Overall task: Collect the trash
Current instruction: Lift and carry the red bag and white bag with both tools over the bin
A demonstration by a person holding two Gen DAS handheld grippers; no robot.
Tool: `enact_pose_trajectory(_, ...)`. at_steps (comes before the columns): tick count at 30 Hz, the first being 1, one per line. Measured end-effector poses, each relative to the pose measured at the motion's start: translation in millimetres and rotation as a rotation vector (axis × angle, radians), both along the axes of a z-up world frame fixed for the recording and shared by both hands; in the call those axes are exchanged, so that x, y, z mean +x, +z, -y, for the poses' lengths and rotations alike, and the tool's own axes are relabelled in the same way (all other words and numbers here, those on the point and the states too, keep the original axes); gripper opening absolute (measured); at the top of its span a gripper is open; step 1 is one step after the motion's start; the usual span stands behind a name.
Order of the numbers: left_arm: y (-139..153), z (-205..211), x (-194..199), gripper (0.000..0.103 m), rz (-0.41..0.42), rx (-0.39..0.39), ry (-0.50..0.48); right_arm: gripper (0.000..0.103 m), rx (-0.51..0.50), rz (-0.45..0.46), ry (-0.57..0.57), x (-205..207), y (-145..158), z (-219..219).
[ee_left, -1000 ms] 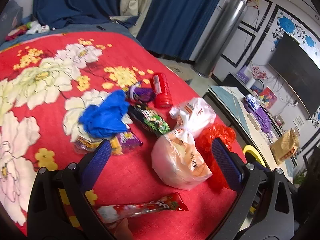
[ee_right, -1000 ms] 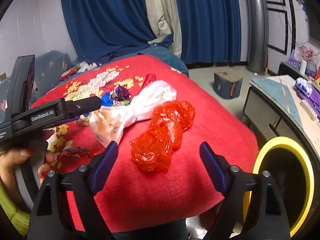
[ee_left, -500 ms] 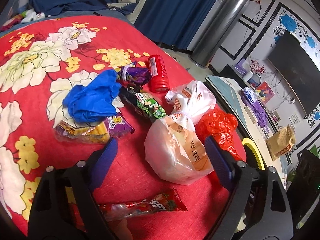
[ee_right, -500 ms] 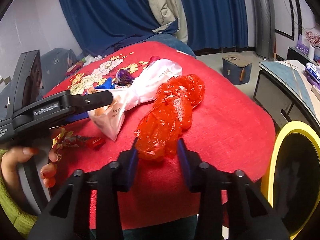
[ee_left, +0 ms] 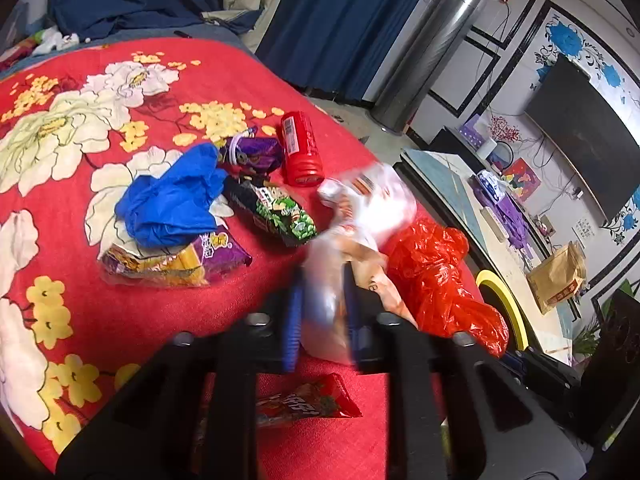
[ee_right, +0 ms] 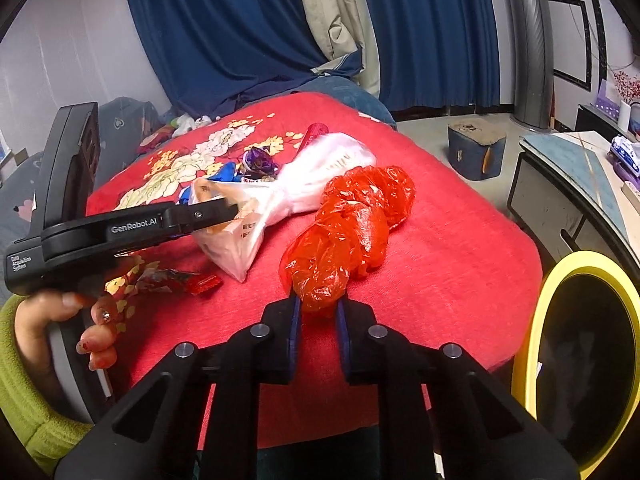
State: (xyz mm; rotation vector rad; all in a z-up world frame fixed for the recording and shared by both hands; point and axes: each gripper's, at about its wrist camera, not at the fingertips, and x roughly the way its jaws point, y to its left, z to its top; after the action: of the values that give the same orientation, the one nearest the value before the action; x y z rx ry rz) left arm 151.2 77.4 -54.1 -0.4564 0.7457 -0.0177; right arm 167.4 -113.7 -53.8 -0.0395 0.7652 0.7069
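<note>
Trash lies on a red flowered bedspread (ee_left: 60, 140). My left gripper (ee_left: 322, 316) is shut on the near end of a white plastic bag (ee_left: 360, 216); the same bag (ee_right: 320, 168) shows in the right wrist view, pinched by the left gripper (ee_right: 224, 212). My right gripper (ee_right: 318, 316) is shut on the near end of a crumpled red plastic bag (ee_right: 352, 232), which lies to the right of the white bag (ee_left: 436, 276). A yellow-rimmed black bin (ee_right: 588, 356) stands beside the bed at the right.
A blue glove (ee_left: 172, 200), a purple-yellow snack packet (ee_left: 176, 260), a green-black packet (ee_left: 280, 212), a purple wrapper (ee_left: 252, 152) and a red bottle (ee_left: 300, 148) lie behind the bags. A red wrapper (ee_left: 308, 402) lies near the bed's front edge. A low table (ee_left: 480, 208) stands right.
My left gripper has closed on the white bag, which now looks blurred from moving. My right gripper, closing half a second ago, has shut tighter on the red bag.
</note>
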Motion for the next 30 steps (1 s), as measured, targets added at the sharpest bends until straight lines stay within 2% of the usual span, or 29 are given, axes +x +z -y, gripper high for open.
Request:
enact_pose_trajectory(23,48.5,8.0,-17.8,0.007,0.147,0.036,-0.021,0.013,0.060,0.080,-0.023,-11.2,35.4,22.8)
enact_pose_trajectory(30,60.2,17.3,-25.6,0.007,0.186,0.077,-0.025,0.012,0.099,0.111,-0.048,-13.8,55.2,40.0)
